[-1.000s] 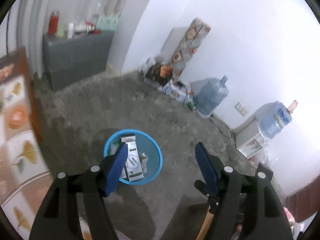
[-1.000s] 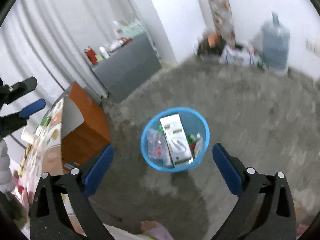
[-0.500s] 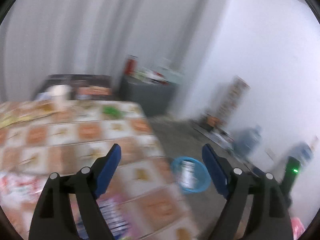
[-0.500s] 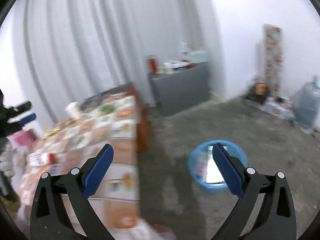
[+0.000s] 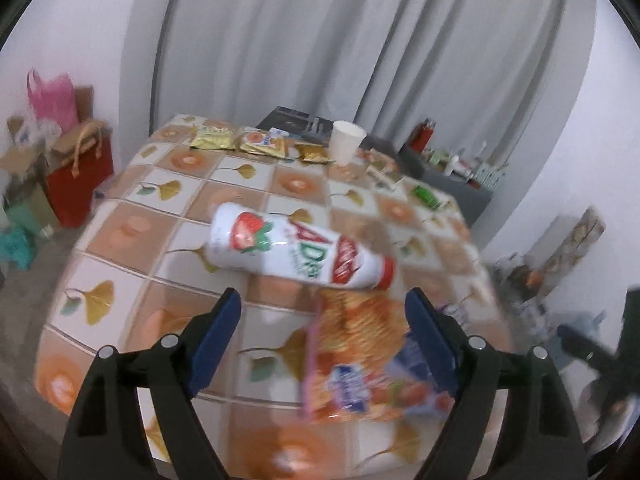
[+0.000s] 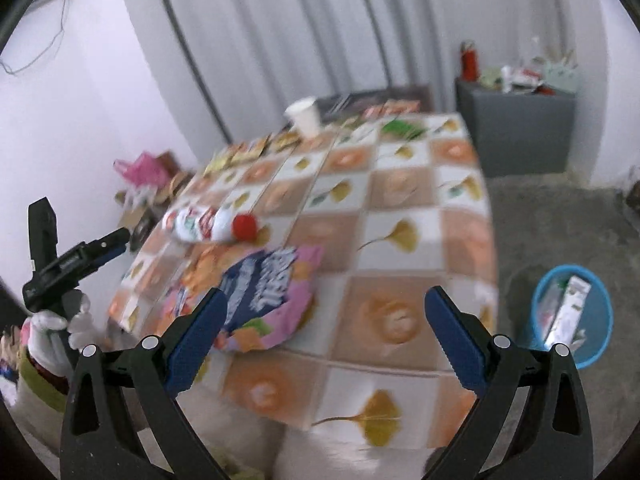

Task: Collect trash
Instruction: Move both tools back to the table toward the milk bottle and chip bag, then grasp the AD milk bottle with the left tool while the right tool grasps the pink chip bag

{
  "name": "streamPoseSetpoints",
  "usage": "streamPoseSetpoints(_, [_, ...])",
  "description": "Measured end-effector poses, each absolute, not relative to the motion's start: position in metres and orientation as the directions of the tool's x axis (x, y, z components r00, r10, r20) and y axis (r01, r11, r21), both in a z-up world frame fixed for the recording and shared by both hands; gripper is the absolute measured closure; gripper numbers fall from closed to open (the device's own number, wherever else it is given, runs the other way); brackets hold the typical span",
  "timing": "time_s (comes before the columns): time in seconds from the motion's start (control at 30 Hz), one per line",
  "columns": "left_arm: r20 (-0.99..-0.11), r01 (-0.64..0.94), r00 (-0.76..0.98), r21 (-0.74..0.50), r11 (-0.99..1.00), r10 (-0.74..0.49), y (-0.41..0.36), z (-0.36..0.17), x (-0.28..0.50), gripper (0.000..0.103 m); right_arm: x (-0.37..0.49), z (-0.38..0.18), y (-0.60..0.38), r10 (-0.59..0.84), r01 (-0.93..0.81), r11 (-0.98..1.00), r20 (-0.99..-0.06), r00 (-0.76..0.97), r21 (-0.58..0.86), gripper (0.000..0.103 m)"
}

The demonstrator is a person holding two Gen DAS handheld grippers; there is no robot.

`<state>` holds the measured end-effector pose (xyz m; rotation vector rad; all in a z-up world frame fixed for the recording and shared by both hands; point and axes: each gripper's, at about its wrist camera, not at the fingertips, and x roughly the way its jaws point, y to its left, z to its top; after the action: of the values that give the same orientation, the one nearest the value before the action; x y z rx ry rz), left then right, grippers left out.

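A white strawberry-drink bottle with a red cap [image 5: 296,248] lies on its side on the table; it also shows in the right wrist view [image 6: 208,222]. A pink and blue snack bag [image 5: 360,352] lies just in front of it, also in the right wrist view [image 6: 264,296]. My left gripper [image 5: 324,336] is open and empty, above the bag. My right gripper [image 6: 326,330] is open and empty, above the table's near edge. The blue trash basket [image 6: 540,308] stands on the floor to the right, holding a white carton [image 6: 568,312].
The table has a tiled leaf-pattern cloth [image 5: 132,224]. A white paper cup [image 5: 346,142] and several small packets [image 5: 244,142] sit at its far side. A grey cabinet [image 6: 516,128] stands by the curtain. A red bag [image 5: 80,172] stands left of the table.
Both grippers swung up and away from the blue basket on the floor to face the table. The bottle and snack bag came into close view. Both grippers stayed open.
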<state>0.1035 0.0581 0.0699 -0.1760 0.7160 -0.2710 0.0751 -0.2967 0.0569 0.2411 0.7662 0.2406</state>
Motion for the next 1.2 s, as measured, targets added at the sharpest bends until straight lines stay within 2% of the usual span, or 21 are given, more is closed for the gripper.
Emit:
streamPoseSetpoints(0.13, [-0.604, 0.290, 0.761, -0.010, 0.957, -0.237, 0.041, 0.068, 0.112, 0.021, 0.091, 0.040, -0.279, 0.328, -0.108, 0.936, -0.714, 0.618, 0.336, 0.008])
streamPoseSetpoints(0.23, [-0.608, 0.423, 0.769, 0.252, 0.870, -0.198, 0.019, 0.057, 0.134, 0.021, 0.100, 0.030, -0.277, 0.366, -0.077, 0.915, -0.737, 0.569, 0.395, 0.008])
streamPoseSetpoints(0.3, [-0.616, 0.501, 0.763, 0.372, 0.781, -0.196, 0.008, 0.048, 0.148, 0.021, 0.106, 0.024, -0.277, 0.388, -0.054, 0.901, -0.745, 0.543, 0.430, 0.008])
streamPoseSetpoints(0.43, [-0.657, 0.651, 0.718, 0.515, 0.558, -0.231, -0.006, 0.033, 0.169, 0.021, 0.116, 0.013, -0.277, 0.420, -0.014, 0.880, -0.763, 0.491, 0.475, 0.009])
streamPoseSetpoints(0.73, [-0.791, 0.789, 0.582, 0.494, 0.364, -0.188, -0.021, 0.001, 0.219, 0.021, 0.138, -0.009, -0.263, 0.460, 0.034, 0.856, -0.791, 0.403, 0.515, 0.018])
streamPoseSetpoints(0.93, [-0.815, 0.795, 0.553, 0.452, 0.405, -0.175, -0.020, -0.004, 0.229, 0.021, 0.151, -0.012, -0.254, 0.485, 0.033, 0.841, -0.779, 0.397, 0.540, 0.026])
streamPoseSetpoints(1.0, [-0.819, 0.791, 0.545, 0.432, 0.433, -0.178, -0.019, -0.003, 0.230, 0.021, 0.155, -0.012, -0.252, 0.486, 0.029, 0.841, -0.778, 0.397, 0.540, 0.033])
streamPoseSetpoints(1.07, [-0.820, 0.785, 0.544, 0.424, 0.451, -0.177, -0.021, -0.003, 0.230, 0.023, 0.159, -0.013, -0.248, 0.489, 0.025, 0.841, -0.780, 0.391, 0.540, 0.049])
streamPoseSetpoints(1.1, [-0.821, 0.777, 0.546, 0.419, 0.469, -0.170, -0.022, -0.002, 0.229, 0.025, 0.161, -0.014, -0.246, 0.488, 0.022, 0.843, -0.782, 0.387, 0.537, 0.051])
streamPoseSetpoints(1.2, [-0.829, 0.752, 0.538, 0.392, 0.530, -0.151, -0.022, 0.000, 0.229, 0.027, 0.164, -0.013, -0.246, 0.451, 0.011, 0.870, -0.803, 0.390, 0.494, 0.069])
